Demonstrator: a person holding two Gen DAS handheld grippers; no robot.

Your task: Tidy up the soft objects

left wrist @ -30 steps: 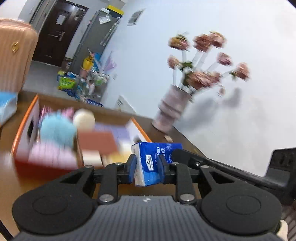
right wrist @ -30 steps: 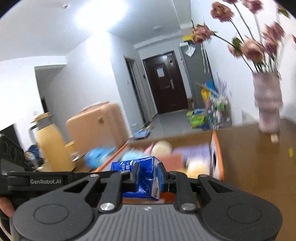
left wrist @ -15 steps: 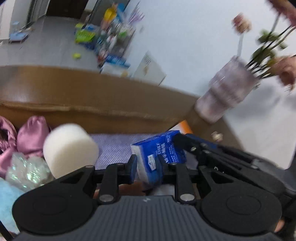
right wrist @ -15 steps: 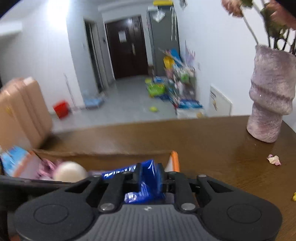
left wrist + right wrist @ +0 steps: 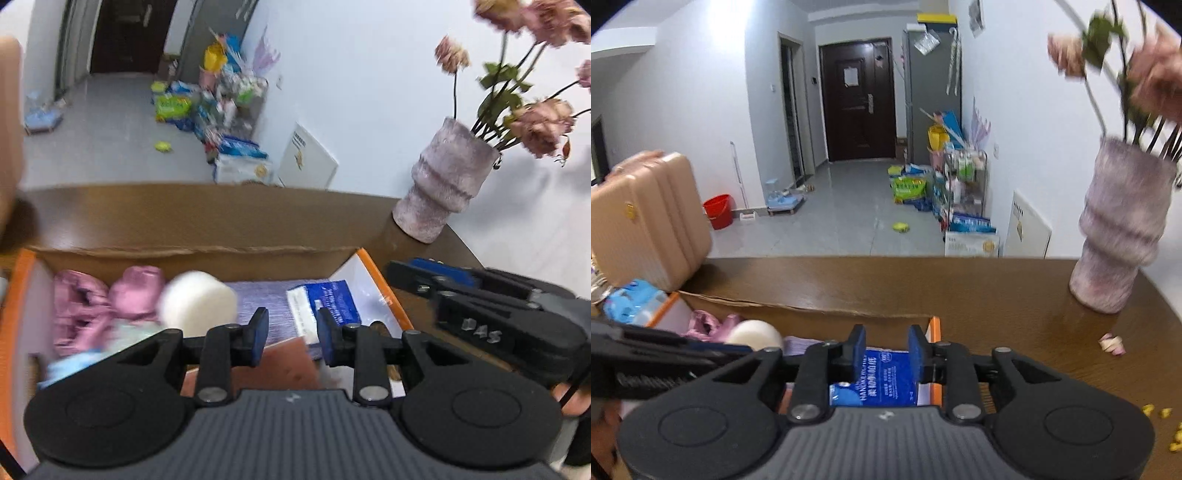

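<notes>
A cardboard box with an orange rim (image 5: 376,273) holds soft things: a white foam cylinder (image 5: 199,299), pink cloth (image 5: 107,302) and a purple cloth (image 5: 269,299). A blue tissue pack (image 5: 325,299) lies in the box's right end, just beyond my left gripper (image 5: 291,328). Its jaws are opening, and no pad touches the pack. In the right wrist view a blue tissue pack (image 5: 882,380) lies below my right gripper (image 5: 886,350). Those jaws are opening too, with the pads clear of it. Whether this is the same pack I cannot tell.
A pinkish vase of dried flowers (image 5: 1123,236) stands on the brown table (image 5: 960,288) to the right of the box. A peach suitcase (image 5: 642,218) and a light blue pack (image 5: 631,301) are at the left. A petal (image 5: 1112,343) and yellow crumbs (image 5: 1148,408) lie on the table.
Both grippers came over the box, each shut on a blue tissue pack. Both have now spread their jaws and the packs are no longer pinched.
</notes>
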